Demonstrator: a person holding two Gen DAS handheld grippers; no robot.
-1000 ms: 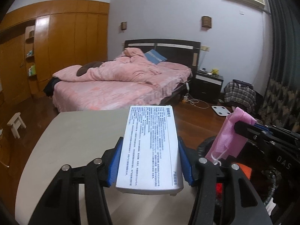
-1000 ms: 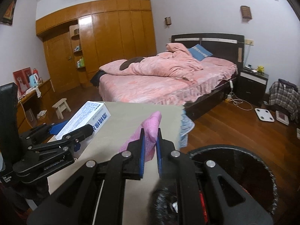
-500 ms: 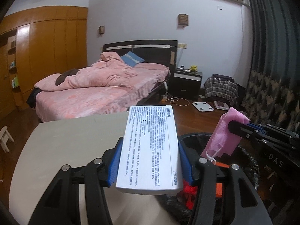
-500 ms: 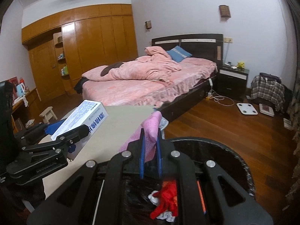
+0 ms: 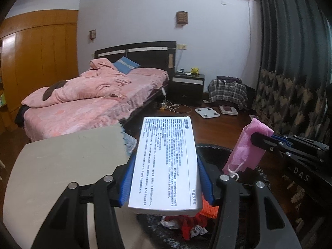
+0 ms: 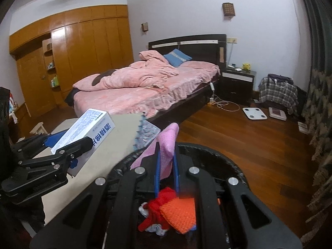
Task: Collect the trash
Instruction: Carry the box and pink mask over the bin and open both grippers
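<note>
The left claw grips a white box by its long sides, angled downward over the near rim of the black bin. The right claw is clenched on a pink mask, tilted down above the bin, which holds red and orange trash. The worktop lies left of the bin.
</note>
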